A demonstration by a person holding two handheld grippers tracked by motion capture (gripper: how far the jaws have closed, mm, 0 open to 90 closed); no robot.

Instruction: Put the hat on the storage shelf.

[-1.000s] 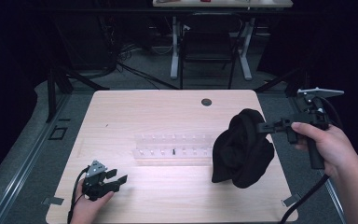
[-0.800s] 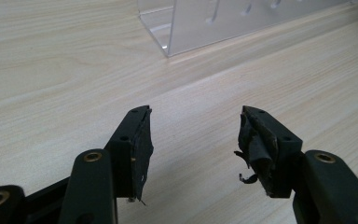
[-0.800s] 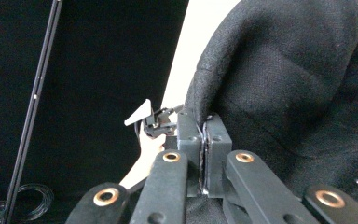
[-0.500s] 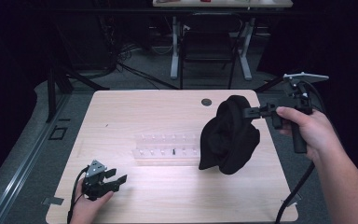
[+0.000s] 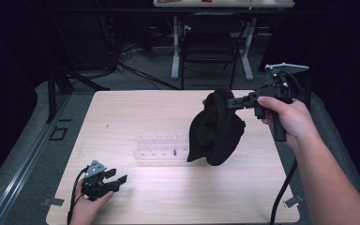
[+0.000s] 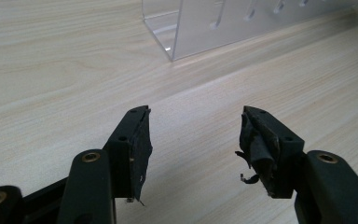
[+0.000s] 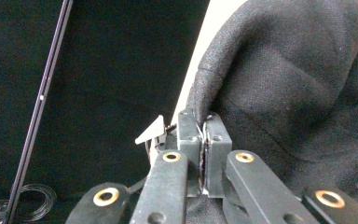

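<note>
Since the earlier frame, the right gripper point(image 5: 238, 102), clamped on the black cloth point(image 5: 215, 129), carried it toward the picture's centre; the left gripper point(image 5: 117, 180) had just opened, empty. Keeping the cloth above the clear rack point(image 5: 161, 145) was wise.

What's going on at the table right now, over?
Right gripper shut on black cloth, lifted clear. Left gripper open, empty, low on table. Clear rack partly behind cloth.
</note>
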